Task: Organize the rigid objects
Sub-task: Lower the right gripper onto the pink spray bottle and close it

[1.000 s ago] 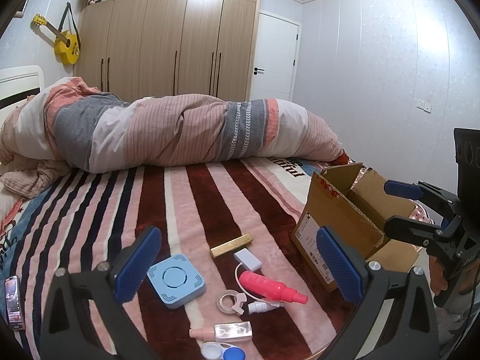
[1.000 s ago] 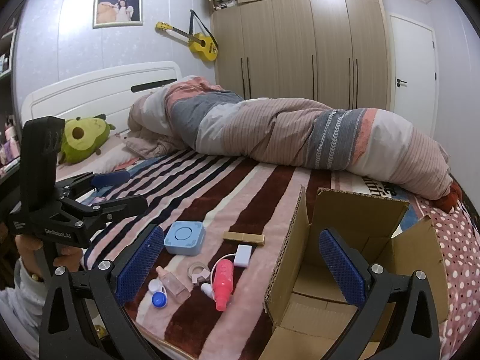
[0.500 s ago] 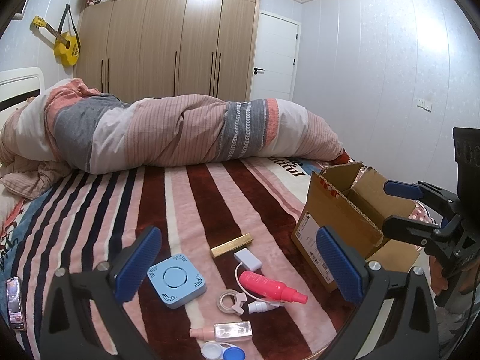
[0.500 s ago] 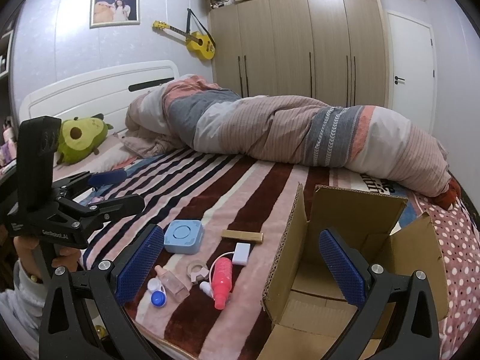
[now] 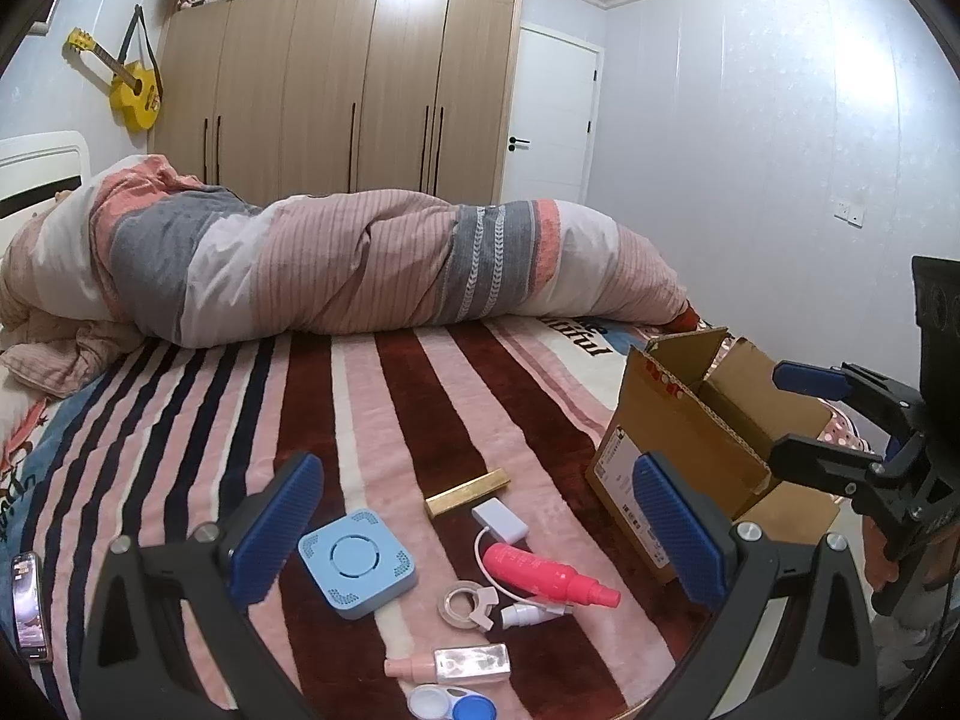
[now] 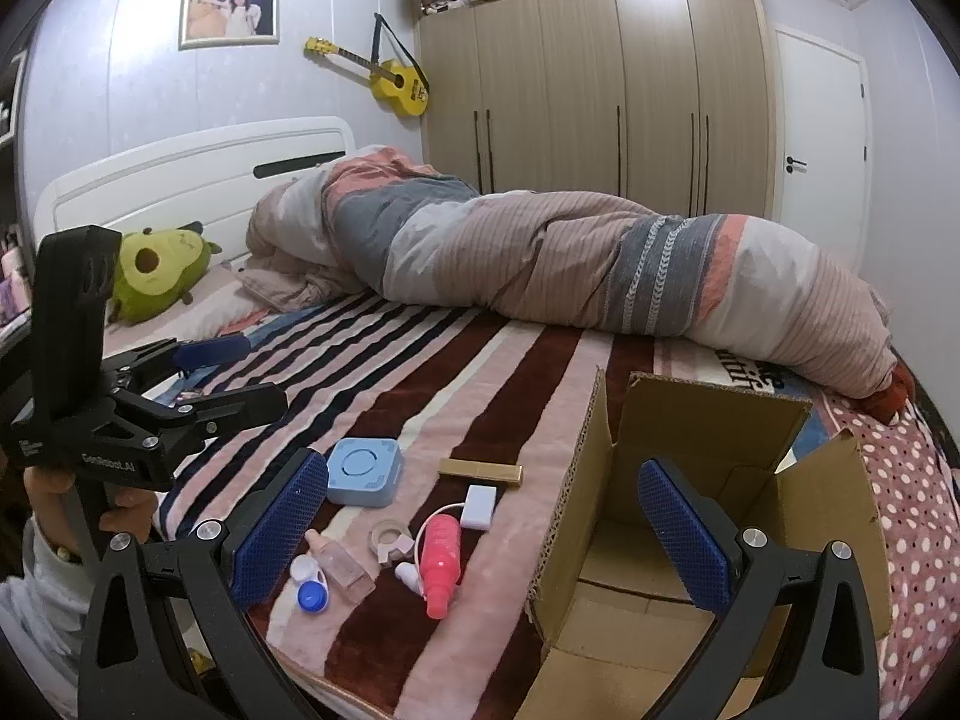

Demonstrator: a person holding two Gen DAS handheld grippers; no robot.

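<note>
Small objects lie on the striped blanket: a blue square device (image 5: 357,561) (image 6: 364,470), a gold bar (image 5: 467,492) (image 6: 480,471), a white adapter with cable (image 5: 500,520) (image 6: 480,504), a pink spray bottle (image 5: 549,573) (image 6: 440,561), a tape roll (image 5: 463,601) (image 6: 387,537), a clear pink bottle (image 5: 457,663) (image 6: 340,564) and a blue-white lens case (image 5: 451,706) (image 6: 309,585). An open cardboard box (image 5: 696,450) (image 6: 708,516) stands to their right. My left gripper (image 5: 474,531) (image 6: 240,372) is open and empty above the objects. My right gripper (image 6: 480,534) (image 5: 798,414) is open and empty by the box.
A rolled striped duvet (image 5: 336,264) lies across the bed behind the objects. A phone (image 5: 27,606) lies at the left edge of the blanket. A green plush toy (image 6: 156,270) sits by the white headboard. Wardrobe and door stand behind the bed.
Both views have shifted only slightly; the objects and the box have not moved. Both grippers stay open.
</note>
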